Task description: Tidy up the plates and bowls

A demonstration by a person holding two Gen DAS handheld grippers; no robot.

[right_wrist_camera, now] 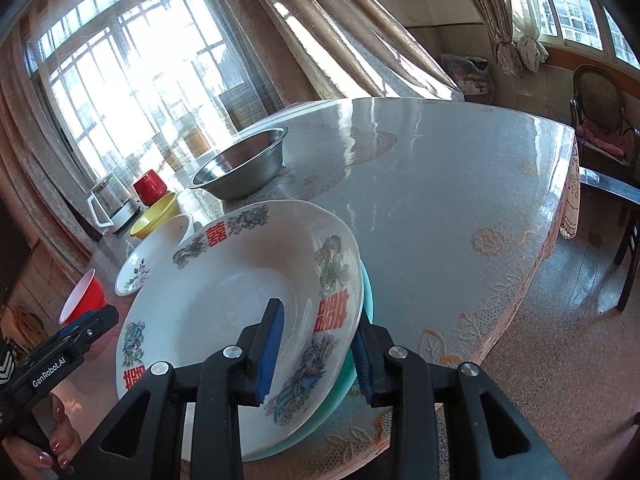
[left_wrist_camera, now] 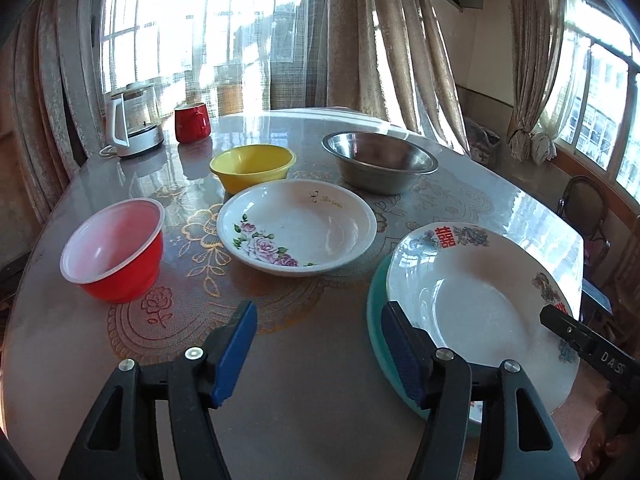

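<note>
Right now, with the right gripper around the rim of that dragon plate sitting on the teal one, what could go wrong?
1. The right gripper spans only the edge of the dragon plate, so lifting it there may let it tilt or slip.
2. The teal plate underneath sits close to the table edge; a drag could push it off.
3. The left gripper is open, one finger over the same plate's rim, so the two could collide.

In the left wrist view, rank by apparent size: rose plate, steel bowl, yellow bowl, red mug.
1. rose plate
2. steel bowl, though it sits farther back, so its true size may be closer
3. yellow bowl
4. red mug, farthest away
</note>
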